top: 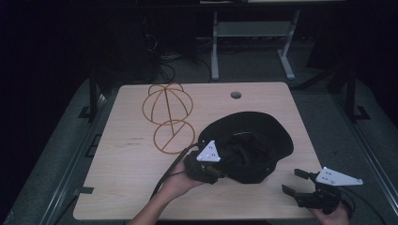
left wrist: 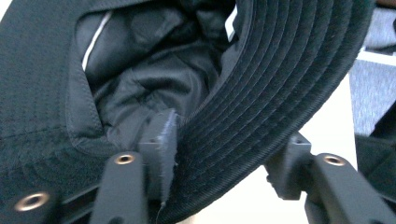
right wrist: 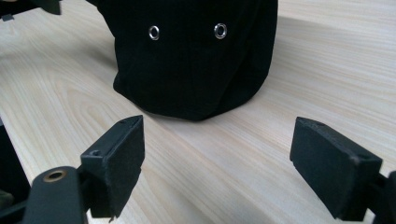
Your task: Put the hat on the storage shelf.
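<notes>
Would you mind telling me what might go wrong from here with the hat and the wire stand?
1. The left gripper has only the edge of the hat brim between its jaws, and one pad stands clear of the fabric, so the brim may slip out on a lift.
2. The hat is soft and lies crown down; raised by one edge, it may sag or fold.
3. The wire stand looks light, so a dragged hat might tip it.

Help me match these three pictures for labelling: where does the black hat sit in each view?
High view: black hat right of centre on the table.
Left gripper view: its brim crosses between the jaws.
Right gripper view: top centre, crown with two eyelets.
Shared landmark: the pale wooden tabletop.
</notes>
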A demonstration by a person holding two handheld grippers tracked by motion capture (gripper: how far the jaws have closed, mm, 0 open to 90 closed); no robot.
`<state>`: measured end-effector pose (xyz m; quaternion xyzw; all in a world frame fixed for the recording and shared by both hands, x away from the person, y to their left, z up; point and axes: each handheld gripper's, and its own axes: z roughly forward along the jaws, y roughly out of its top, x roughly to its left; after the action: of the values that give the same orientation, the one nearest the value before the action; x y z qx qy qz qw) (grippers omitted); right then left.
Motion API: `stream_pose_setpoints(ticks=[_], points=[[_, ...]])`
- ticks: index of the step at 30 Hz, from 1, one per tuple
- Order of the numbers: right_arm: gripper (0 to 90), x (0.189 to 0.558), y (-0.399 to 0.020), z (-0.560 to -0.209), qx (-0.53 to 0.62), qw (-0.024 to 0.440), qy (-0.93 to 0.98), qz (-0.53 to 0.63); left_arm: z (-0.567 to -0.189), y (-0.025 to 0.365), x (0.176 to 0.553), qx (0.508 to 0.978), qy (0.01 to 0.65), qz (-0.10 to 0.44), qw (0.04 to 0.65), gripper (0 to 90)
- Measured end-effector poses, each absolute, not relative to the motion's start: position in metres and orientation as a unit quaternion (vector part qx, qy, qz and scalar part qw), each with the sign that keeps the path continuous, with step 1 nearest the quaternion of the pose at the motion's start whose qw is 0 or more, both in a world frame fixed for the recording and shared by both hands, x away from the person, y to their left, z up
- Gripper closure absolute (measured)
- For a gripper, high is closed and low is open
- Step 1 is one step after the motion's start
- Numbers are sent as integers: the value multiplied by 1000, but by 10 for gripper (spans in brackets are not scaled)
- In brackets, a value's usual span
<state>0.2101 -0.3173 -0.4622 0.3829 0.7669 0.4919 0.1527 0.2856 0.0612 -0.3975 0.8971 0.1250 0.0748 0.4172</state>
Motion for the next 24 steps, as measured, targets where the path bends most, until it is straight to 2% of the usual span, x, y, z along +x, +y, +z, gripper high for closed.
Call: stream_pose_setpoints(ticks=[1, 4, 12, 17, 21, 24], points=[[173, 210, -317, -462, 383, 153, 767, 492, -397, 62, 286, 895, 126, 73, 421, 520], [173, 211, -313, -461, 380, 153, 767, 494, -400, 66, 284, 886, 127, 76, 439, 614], [193, 215, -296, -457, 363, 151, 774, 496, -407, 71, 281, 876, 124, 78, 460, 771], [192, 219, -283, -454, 353, 141, 779, 500, -407, 74, 280, 872, 126, 66, 469, 830], [189, 224, -279, -452, 352, 131, 777, 505, -405, 75, 280, 865, 132, 57, 480, 839], [152, 231, -273, -452, 360, 143, 775, 499, -404, 75, 280, 864, 133, 52, 483, 840]])
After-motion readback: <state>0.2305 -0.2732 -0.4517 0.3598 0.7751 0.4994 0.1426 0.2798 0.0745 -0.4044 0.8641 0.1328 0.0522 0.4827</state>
